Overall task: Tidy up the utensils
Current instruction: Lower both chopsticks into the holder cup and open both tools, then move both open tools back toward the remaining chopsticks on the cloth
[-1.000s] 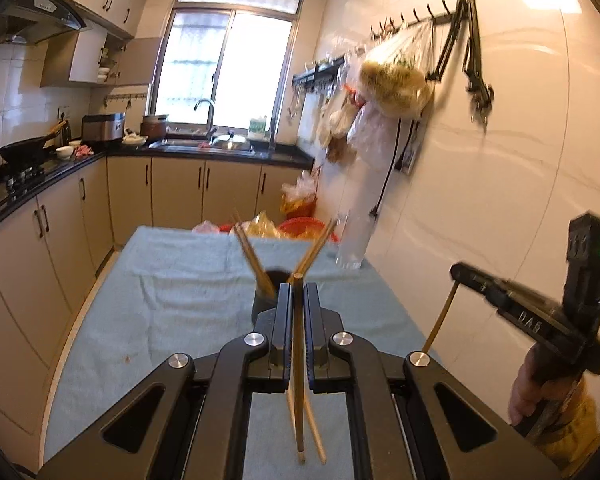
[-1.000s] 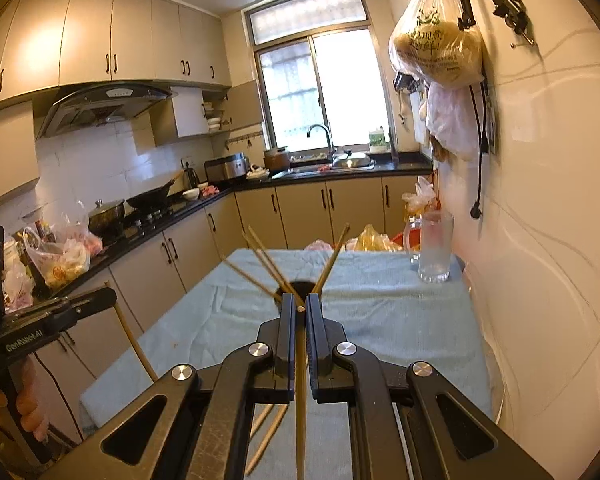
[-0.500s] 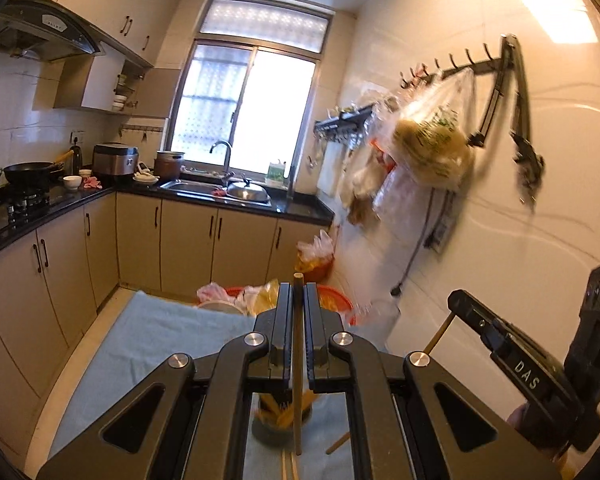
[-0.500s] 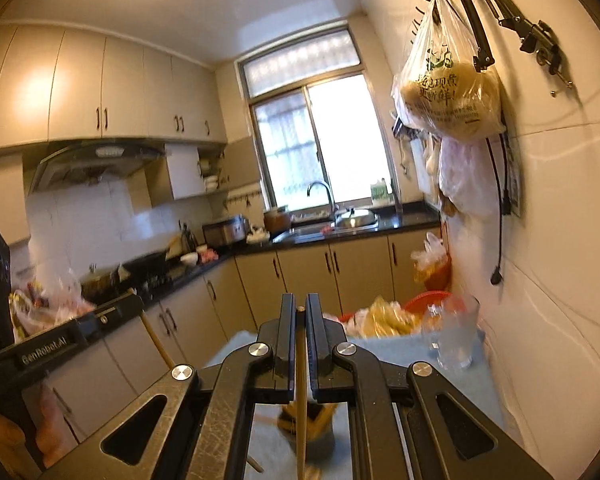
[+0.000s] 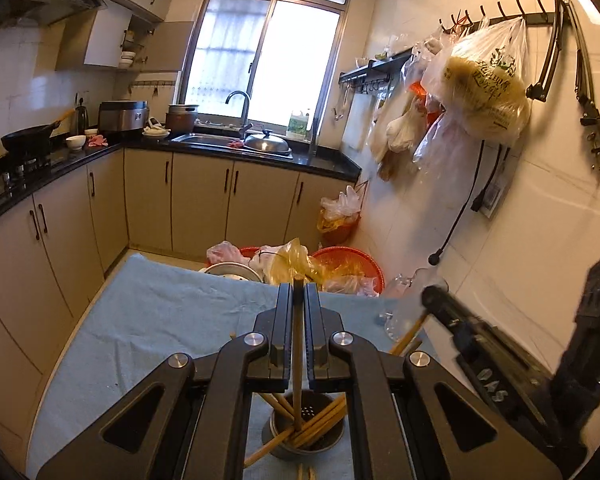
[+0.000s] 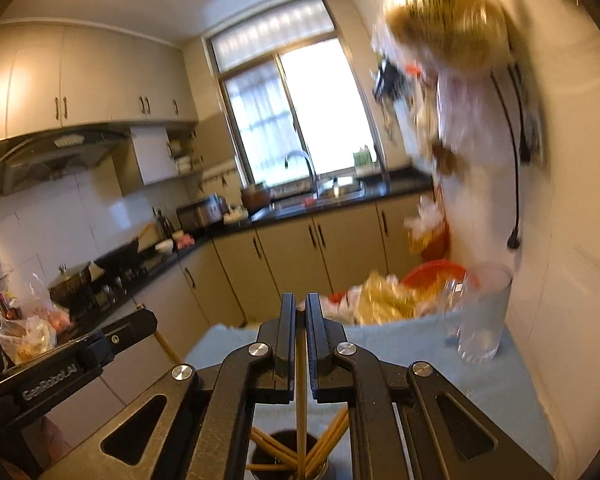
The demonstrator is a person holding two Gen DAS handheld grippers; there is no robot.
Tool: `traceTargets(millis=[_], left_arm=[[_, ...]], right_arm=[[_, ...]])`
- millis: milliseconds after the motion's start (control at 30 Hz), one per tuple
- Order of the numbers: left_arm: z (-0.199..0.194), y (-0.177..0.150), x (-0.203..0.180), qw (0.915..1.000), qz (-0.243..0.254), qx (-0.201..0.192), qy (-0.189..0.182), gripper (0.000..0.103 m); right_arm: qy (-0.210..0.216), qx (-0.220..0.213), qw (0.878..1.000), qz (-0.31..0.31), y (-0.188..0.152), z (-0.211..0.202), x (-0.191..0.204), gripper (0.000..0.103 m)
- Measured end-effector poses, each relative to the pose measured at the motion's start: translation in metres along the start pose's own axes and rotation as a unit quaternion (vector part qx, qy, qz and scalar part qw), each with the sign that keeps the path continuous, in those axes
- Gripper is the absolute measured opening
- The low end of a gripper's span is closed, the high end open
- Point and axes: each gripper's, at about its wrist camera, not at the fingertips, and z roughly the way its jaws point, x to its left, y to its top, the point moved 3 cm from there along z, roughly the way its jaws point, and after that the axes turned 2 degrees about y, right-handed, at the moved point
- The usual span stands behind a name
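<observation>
My left gripper (image 5: 298, 292) is shut on a wooden chopstick (image 5: 297, 360) that hangs down, its lower end inside the round metal utensil cup (image 5: 306, 436) on the blue cloth. Several chopsticks lean in that cup. My right gripper (image 6: 299, 312) is shut on another chopstick (image 6: 301, 396), whose lower end also sits in the cup (image 6: 288, 456). Each gripper shows in the other's view: the right one (image 5: 500, 364) with its chopstick (image 5: 410, 330), the left one (image 6: 72, 360) at the left.
The table has a blue cloth (image 5: 148, 320). A clear glass mug (image 6: 482, 316) stands at the right by the tiled wall. Red baskets with plastic bags (image 5: 340, 264) sit past the far edge. Bags (image 5: 484, 92) hang from wall hooks. Two loose chopsticks (image 5: 305, 472) lie before the cup.
Both grippers rose and came over the cup, each still holding its chopstick. The chopstick tips now reach down into the cup, which sits right under the jaws.
</observation>
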Motion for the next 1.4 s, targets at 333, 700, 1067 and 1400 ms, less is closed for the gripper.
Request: traceTargets(millis=[333,700,1067,1400], left_arm=[[-0.052,0.0,0.001,0.999,0.015,-0.042,-0.008,0.038],[-0.148,-0.018,0.011,0.9956,0.016,-0.09,-0.019,0.053],[-0.184,-0.08,0.052,0.9977,-0.003,-0.068,0.001,0.061],[-0.119,-0.173,0.097,0.9931,-0.064,0.094,0.026,0.061]], right_arm=[[0.005,0.01,1.0,0.029,-0.009,0.007,-0.013,0.024],[0.014,-0.017,1.0,0.011,0.001,-0.068,0.01,0.043],[-0.004,0.053,0.999,-0.006,-0.063,-0.118,0.001,0.056],[0.029,0.255,0.966,-0.036,-0.192,-0.088,-0.007,0.056]])
